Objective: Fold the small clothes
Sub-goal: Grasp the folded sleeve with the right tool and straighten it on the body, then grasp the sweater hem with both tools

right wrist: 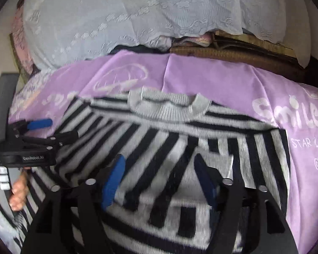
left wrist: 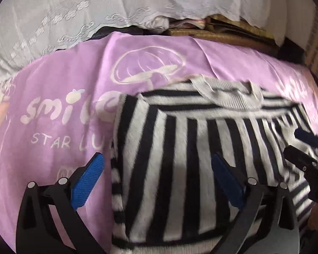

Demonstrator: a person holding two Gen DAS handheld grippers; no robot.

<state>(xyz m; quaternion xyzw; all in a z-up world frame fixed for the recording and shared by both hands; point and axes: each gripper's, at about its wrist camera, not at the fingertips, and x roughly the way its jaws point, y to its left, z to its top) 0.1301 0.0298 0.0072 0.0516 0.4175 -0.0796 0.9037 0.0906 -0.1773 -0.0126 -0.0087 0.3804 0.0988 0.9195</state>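
While both claws hang empty over the striped sweater (left wrist: 180,148), the left gripper (left wrist: 159,175) gapes wide, straddling its edge; the right gripper (right wrist: 159,182) is open too, nothing btwn pads. Sweater lies on the purple sheet (left wrist: 63,105), collar (right wrist: 169,105) at 12 o'clock. I'd pinch the near hem w/ both, fold evenly twd the collar. White lace cover (left wrist: 74,21) lies beyond.

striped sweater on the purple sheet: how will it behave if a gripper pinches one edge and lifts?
Likely floppy: the striped sweater already lies folded over itself, so a lifted edge should drape. Its fuzzy knit probably grips the blue pads rather than slipping. It may drag on the purple sheet and wrinkle it.
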